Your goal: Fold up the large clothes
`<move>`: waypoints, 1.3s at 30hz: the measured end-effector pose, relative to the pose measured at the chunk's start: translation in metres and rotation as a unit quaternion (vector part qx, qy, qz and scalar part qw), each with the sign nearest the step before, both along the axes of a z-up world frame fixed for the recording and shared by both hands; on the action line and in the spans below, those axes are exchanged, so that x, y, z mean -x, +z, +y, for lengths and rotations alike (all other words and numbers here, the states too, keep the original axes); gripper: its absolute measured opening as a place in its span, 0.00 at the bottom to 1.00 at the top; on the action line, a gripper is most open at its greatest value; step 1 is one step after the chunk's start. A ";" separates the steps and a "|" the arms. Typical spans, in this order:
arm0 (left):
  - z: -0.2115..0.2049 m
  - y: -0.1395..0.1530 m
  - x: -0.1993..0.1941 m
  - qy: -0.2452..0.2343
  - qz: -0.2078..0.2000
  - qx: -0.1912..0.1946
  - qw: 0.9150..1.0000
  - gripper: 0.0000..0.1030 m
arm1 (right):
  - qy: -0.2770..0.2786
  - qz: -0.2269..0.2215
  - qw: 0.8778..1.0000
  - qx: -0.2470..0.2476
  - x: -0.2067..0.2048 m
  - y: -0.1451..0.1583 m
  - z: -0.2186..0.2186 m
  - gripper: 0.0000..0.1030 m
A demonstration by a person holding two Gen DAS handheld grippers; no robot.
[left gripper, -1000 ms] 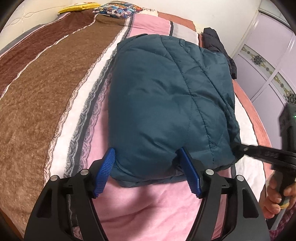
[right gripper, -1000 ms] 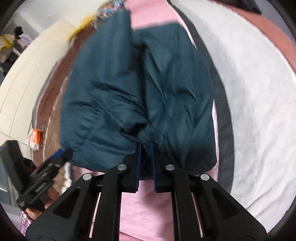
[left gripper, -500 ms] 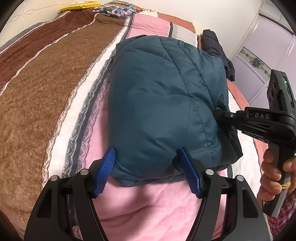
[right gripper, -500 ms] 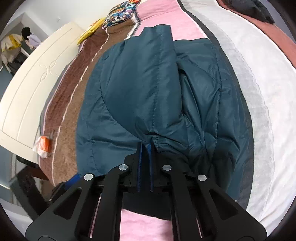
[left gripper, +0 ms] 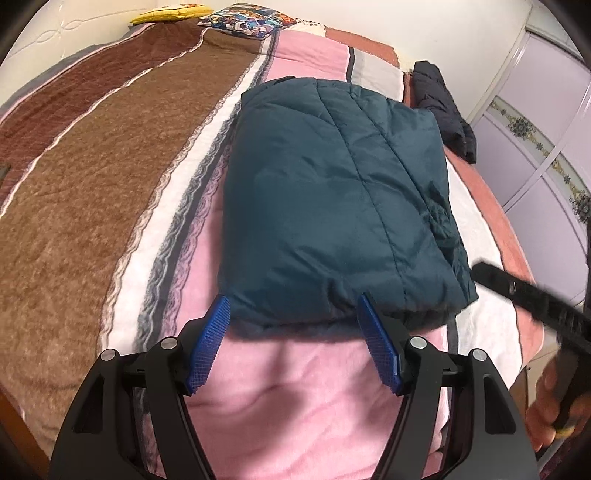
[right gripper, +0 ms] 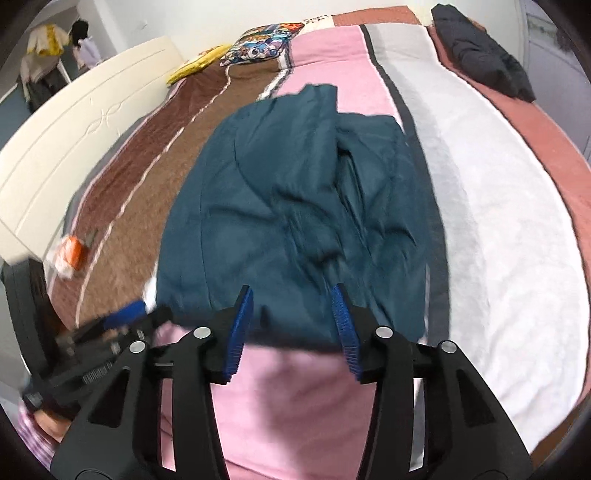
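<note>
A teal quilted jacket (left gripper: 332,206) lies folded into a thick bundle on the striped bed cover (left gripper: 92,192). My left gripper (left gripper: 291,306) stands open just in front of the bundle's near edge, with its blue pads (left gripper: 218,321) apart from the cloth. In the right wrist view the same jacket (right gripper: 295,206) lies ahead, its right layers rumpled. My right gripper (right gripper: 293,295) is opening and has drawn back from the jacket's near edge, with nothing pressed between its pads. The right gripper also shows blurred at the right edge of the left wrist view.
A dark garment (left gripper: 443,107) lies heaped at the bed's far right. A patterned pillow (left gripper: 247,22) and a yellow item (left gripper: 170,13) sit at the head. A white headboard panel (right gripper: 74,147) runs at left, with an orange packet (right gripper: 68,254) near it. Lilac wardrobe doors (left gripper: 546,122) stand at right.
My right gripper was shut on the jacket's near right edge; it has let go, opened and pulled back. The released layer settled on the bundle. The left gripper drew back slightly.
</note>
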State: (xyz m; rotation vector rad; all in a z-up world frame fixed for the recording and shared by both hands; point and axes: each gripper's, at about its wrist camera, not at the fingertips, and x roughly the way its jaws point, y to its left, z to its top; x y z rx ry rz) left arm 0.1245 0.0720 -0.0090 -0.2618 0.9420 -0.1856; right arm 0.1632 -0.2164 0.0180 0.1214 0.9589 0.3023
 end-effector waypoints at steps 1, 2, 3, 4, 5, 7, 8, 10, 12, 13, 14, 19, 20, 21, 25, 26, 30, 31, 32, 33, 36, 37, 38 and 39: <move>-0.002 0.001 0.003 0.000 0.001 -0.004 1.000 0.66 | -0.001 0.003 1.000 0.005 0.006 -0.003 0.000 0.47; -0.004 0.003 0.007 0.002 0.001 -0.010 1.000 0.66 | -0.003 0.008 1.000 0.008 0.014 -0.008 -0.001 0.48; -0.006 0.003 0.010 0.002 0.002 -0.014 1.000 0.66 | -0.006 0.012 1.000 0.010 0.020 -0.012 -0.003 0.49; -0.007 0.004 0.014 0.003 0.004 -0.017 1.000 0.66 | -0.009 0.018 1.000 0.011 0.027 -0.016 -0.003 0.50; -0.009 0.004 0.017 0.004 0.007 -0.021 1.000 0.66 | -0.009 0.020 1.000 0.013 0.032 -0.020 -0.003 0.51; -0.012 0.006 0.024 0.007 0.008 -0.030 0.999 0.66 | -0.013 0.021 0.999 0.034 0.041 -0.025 -0.003 0.52; -0.015 0.007 0.028 0.006 0.007 -0.036 0.999 0.66 | -0.015 0.020 0.999 0.042 0.044 -0.027 -0.002 0.52; -0.021 0.008 0.036 0.003 0.005 -0.048 0.999 0.66 | -0.018 0.020 0.998 0.050 0.051 -0.031 -0.002 0.52; -0.026 0.008 0.042 -0.001 0.006 -0.058 0.998 0.66 | -0.027 0.019 0.998 0.051 0.058 -0.034 -0.002 0.53; -0.029 0.009 0.044 -0.003 0.007 -0.061 0.998 0.66 | -0.030 0.019 0.998 0.052 0.062 -0.036 -0.003 0.53; -0.031 0.009 0.048 -0.005 0.008 -0.063 0.998 0.66 | -0.031 0.020 0.998 0.052 0.064 -0.037 -0.003 0.53; -0.038 0.010 0.061 0.001 0.016 -0.066 0.998 0.66 | -0.035 0.024 0.997 0.060 0.074 -0.041 -0.005 0.53; -0.039 0.009 0.063 0.004 0.018 -0.066 0.998 0.66 | -0.036 0.024 0.997 0.062 0.076 -0.041 -0.004 0.53; -0.040 0.009 0.065 0.005 0.019 -0.067 0.998 0.66 | -0.038 0.023 0.997 0.064 0.078 -0.041 -0.005 0.53; -0.044 0.009 0.072 0.008 0.021 -0.074 0.997 0.66 | -0.044 0.023 0.997 0.062 0.085 -0.041 -0.007 0.53; -0.045 0.008 0.073 0.008 0.021 -0.075 0.997 0.66 | -0.044 0.024 0.997 0.062 0.086 -0.041 -0.007 0.53; -0.047 0.009 0.078 0.011 0.021 -0.079 0.997 0.66 | -0.043 0.024 0.997 0.063 0.094 -0.041 -0.004 0.53; -0.048 0.009 0.079 0.013 0.022 -0.079 0.997 0.66 | -0.044 0.024 0.997 0.063 0.095 -0.041 -0.004 0.53; -0.047 0.008 0.080 0.014 0.023 -0.079 0.997 0.66 | -0.044 0.024 0.997 0.063 0.096 -0.041 -0.004 0.53; -0.048 0.008 0.081 0.015 0.024 -0.079 0.996 0.66 | -0.045 0.026 0.997 0.063 0.097 -0.041 -0.004 0.53; -0.048 0.005 0.083 0.015 0.030 -0.080 0.996 0.66 | -0.046 0.030 0.996 0.065 0.099 -0.042 -0.004 0.53; -0.048 0.004 0.083 0.016 0.032 -0.080 0.996 0.66 | -0.046 0.032 0.996 0.065 0.100 -0.042 -0.004 0.53; -0.048 0.004 0.083 0.017 0.034 -0.080 0.996 0.66 | -0.046 0.034 0.996 0.064 0.102 -0.043 -0.004 0.53; -0.048 0.003 0.084 0.017 0.035 -0.079 0.996 0.66 | -0.046 0.035 0.996 0.065 0.103 -0.043 -0.004 0.53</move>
